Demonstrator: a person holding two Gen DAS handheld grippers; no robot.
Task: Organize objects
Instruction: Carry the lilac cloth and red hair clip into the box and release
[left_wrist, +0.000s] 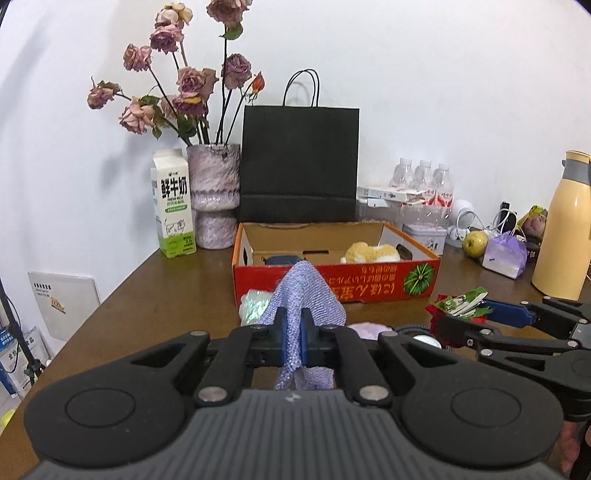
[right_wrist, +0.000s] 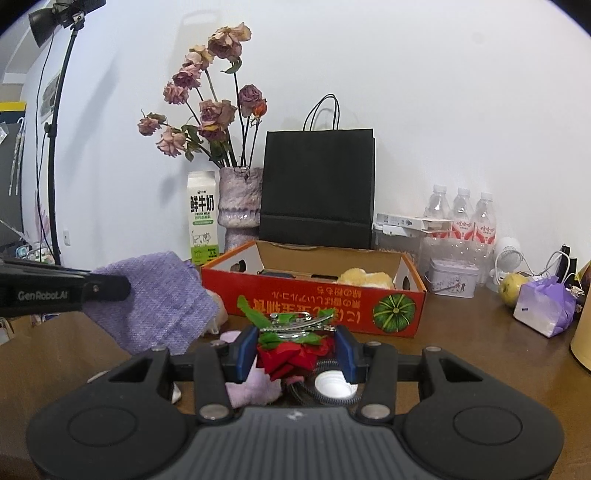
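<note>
Left wrist view shows your left gripper (left_wrist: 291, 332) clamped on the purple woven cloth (left_wrist: 306, 291) and your right gripper (right_wrist: 295, 349) pinching the red fabric rose hair clip (right_wrist: 291, 347), so next lift both into the red cardboard box (left_wrist: 336, 288).

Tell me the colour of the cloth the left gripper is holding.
Lavender purple, a woven cloth; the right wrist view shows it best, pinched by the left gripper.

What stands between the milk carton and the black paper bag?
The purple vase holding dried roses stands between the milk carton and the black paper bag; both wrist views show it.
</note>
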